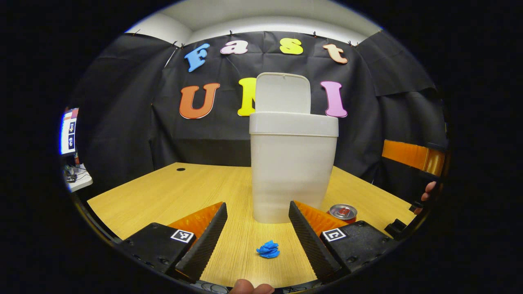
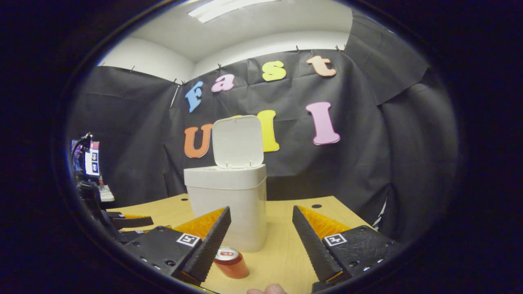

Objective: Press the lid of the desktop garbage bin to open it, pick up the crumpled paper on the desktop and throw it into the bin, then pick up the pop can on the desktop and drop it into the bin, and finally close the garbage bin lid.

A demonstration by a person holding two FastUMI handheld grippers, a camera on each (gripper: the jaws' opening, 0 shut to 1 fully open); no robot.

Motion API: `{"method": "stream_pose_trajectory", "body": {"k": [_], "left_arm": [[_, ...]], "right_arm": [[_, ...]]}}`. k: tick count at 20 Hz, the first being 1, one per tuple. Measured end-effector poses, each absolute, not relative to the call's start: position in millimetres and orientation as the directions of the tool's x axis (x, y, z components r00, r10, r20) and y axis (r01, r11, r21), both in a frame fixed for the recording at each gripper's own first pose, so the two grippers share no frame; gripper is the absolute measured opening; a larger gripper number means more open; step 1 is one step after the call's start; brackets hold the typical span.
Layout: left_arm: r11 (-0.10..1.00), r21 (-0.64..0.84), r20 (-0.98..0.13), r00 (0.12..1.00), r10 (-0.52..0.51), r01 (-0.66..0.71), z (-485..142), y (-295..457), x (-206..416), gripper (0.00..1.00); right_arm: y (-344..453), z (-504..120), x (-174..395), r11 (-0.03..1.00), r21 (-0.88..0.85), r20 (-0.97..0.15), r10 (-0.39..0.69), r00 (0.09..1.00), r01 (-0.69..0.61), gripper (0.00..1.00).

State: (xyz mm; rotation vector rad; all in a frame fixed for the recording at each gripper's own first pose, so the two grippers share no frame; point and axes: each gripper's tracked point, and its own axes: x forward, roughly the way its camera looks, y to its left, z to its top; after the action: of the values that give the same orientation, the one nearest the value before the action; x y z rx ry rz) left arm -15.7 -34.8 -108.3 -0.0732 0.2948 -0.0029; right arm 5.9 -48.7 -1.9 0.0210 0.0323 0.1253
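On the wooden worktop (image 1: 163,192): white plastic bin (image 1: 292,171), lid (image 1: 282,92) up | crumpled blue paper (image 1: 268,249) between left gripper (image 1: 257,232) fingers (both grippers open, empty) | risk: light paper slips out during closing.

Recording booth — black cloth wall (image 1: 122,122), wooden desk (image 1: 171,192).

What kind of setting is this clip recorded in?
Likely an indoor recording booth, not a home: black cloth hangs as walls around a wooden table, with a monitor on a side desk.
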Motion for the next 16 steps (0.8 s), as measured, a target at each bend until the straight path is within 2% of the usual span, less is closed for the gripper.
{"method": "stream_pose_trajectory", "body": {"k": [6, 16], "left_arm": [[0.993, -0.116, -0.419, 0.906, -0.052, 0.003, -163, -50, -22, 0.98], [0.989, -0.149, -0.547, 0.834, -0.066, -0.020, -216, -53, -27, 0.99]], "right_arm": [[-56, -30, -1, 0.991, 0.010, -0.072, 0.134, 0.988, -0.134, 0.94], [-50, -65, -9, 0.986, 0.017, -0.143, 0.165, 0.976, -0.165, 0.94]]}}
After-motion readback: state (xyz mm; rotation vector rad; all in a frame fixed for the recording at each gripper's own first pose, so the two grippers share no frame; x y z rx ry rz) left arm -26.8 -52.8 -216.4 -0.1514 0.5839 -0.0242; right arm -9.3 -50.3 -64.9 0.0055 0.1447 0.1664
